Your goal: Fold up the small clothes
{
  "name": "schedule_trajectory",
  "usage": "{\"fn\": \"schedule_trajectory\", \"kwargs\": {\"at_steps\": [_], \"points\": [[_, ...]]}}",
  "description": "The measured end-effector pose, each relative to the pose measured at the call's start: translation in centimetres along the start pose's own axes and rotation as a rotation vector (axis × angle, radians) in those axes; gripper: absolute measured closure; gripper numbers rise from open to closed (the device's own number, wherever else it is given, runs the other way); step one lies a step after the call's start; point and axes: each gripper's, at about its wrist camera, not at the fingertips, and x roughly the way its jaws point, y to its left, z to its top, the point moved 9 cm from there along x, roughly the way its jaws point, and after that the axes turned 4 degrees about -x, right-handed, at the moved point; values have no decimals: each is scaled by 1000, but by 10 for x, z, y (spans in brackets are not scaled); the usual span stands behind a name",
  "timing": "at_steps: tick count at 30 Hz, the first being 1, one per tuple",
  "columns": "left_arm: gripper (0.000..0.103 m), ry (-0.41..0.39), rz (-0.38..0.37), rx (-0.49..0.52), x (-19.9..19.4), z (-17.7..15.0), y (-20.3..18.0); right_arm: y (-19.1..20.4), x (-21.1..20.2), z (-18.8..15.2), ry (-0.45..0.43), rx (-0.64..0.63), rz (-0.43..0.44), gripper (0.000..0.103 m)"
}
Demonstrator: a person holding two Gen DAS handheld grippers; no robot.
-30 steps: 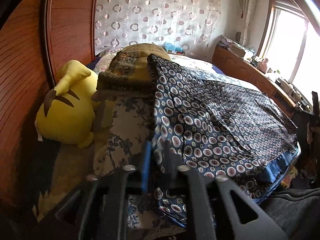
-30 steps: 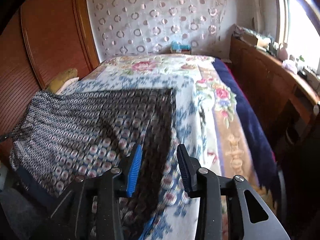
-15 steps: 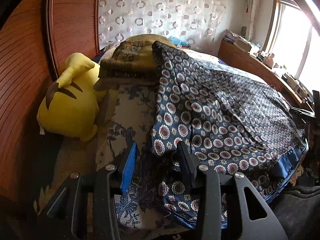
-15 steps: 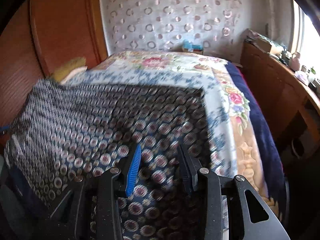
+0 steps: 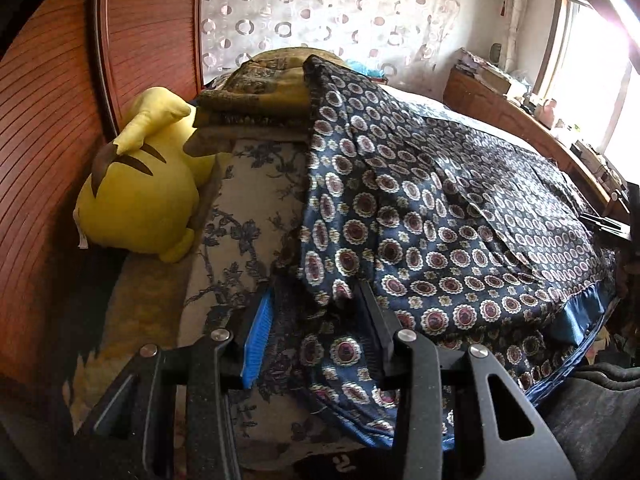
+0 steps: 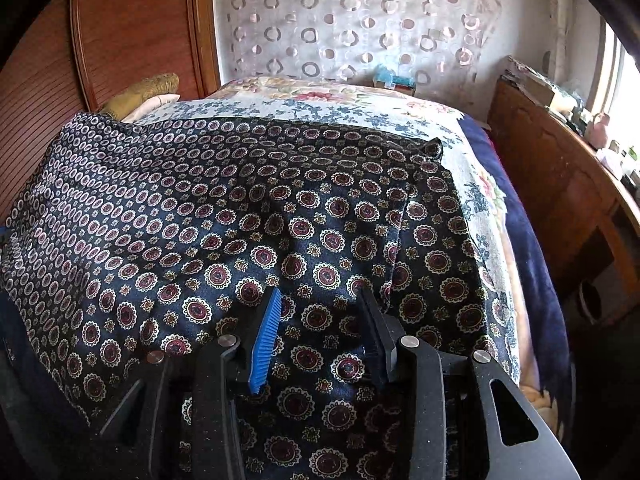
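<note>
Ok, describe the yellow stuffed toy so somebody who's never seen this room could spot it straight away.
Find the reddish wooden headboard at the bed's left edge. The plush toy lies against it, beside the folded olive blanket. It is the only bright yellow thing there, with dark brown stripes.

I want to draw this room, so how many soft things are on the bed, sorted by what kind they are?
Patterned navy garment: 1
Yellow plush toy: 1
Folded olive-gold blankets, stacked: 1 pile
Floral bedspread underneath: 1
Total: 4 soft things, plus 2 open grippers, the left gripper and the right gripper.
</note>
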Motion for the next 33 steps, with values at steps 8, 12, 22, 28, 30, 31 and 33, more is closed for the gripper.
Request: {"fn": "schedule_trajectory", "kwargs": {"at_steps": [8,12,22,28,30,31,33], "points": [[69,-9,14,4,3,2,-6,2,5,-12,-9,10,1,60],[79,-11,4,6,4,1,-9,2,6,-11,-9,11,3,60],[100,-81,-100,13,-14,22,-33,-1,5,-12,-10,15,8,59],[100,-171,-151,58,-35,54,-68,-1,4,-12,-10,16,8,58],[100,-191,-163,67,-39,62,-76,-2,4,-12,-10,18,11,58],[100,-197,-168,72,-40,65,-79,-1,3,-12,-10,19,11,58],[100,-211,-176,92,-43,71,-88,-2,3,-12,-10,19,11,58]]}}
